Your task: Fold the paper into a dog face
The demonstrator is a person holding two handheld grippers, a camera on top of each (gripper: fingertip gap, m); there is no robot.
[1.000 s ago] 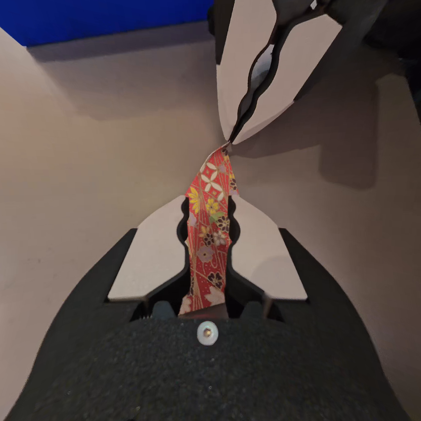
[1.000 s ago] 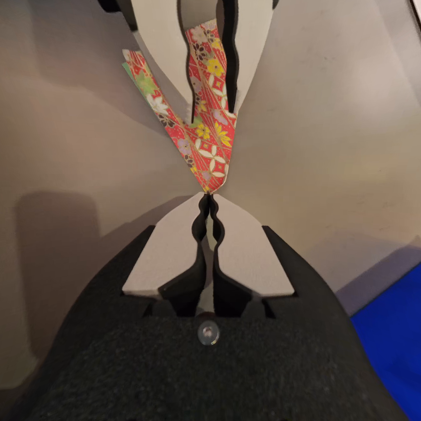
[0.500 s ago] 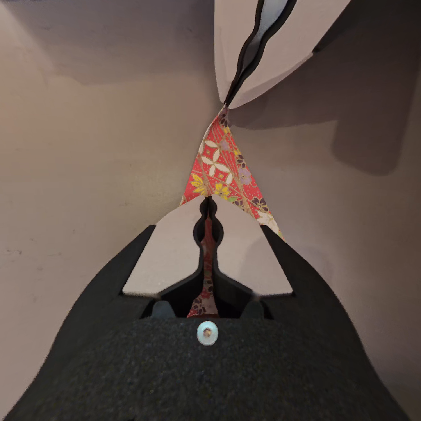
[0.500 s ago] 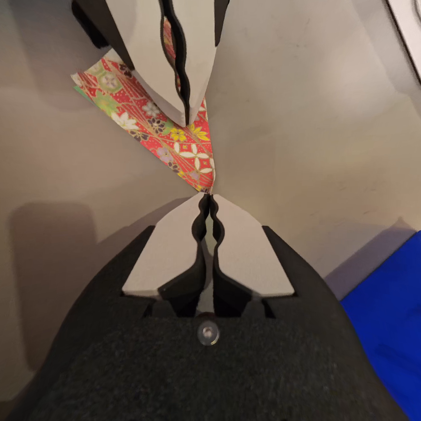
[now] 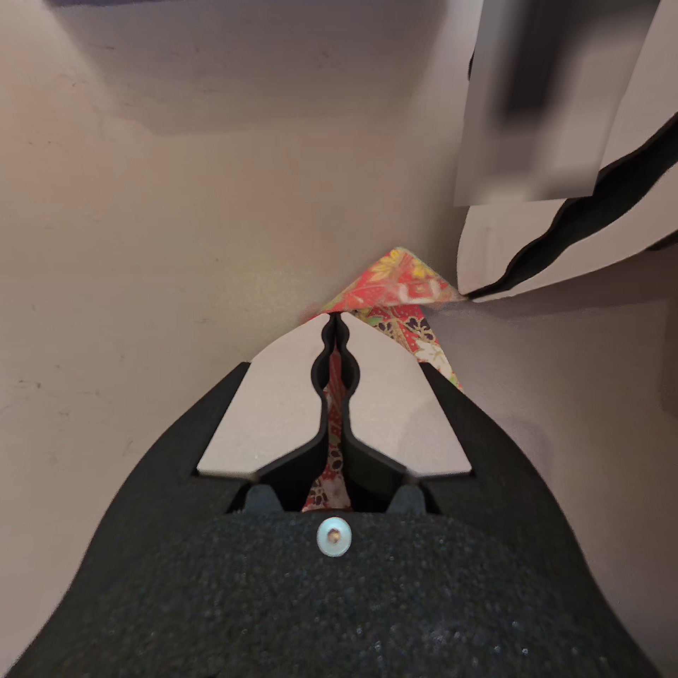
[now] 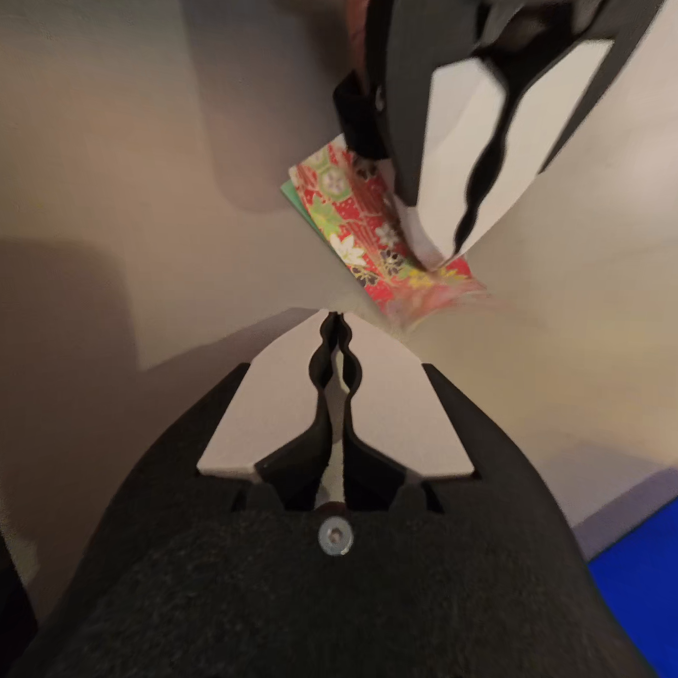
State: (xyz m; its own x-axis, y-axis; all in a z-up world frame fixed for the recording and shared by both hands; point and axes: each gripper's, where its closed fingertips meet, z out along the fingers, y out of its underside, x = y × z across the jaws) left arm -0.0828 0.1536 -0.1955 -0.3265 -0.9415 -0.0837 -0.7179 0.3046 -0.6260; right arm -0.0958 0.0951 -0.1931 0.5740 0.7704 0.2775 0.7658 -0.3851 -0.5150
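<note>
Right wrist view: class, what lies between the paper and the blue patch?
Only bare table separates the paper from the blue patch, shown in the right wrist view.

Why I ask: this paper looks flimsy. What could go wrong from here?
1. The paper's near corner looks blurred and lifted off the table, so the flap may spring back open.
2. The right gripper is shut, but its own view shows bare table between it and the paper. Probably only the left gripper holds the sheet, so the crease could set crooked.
</note>
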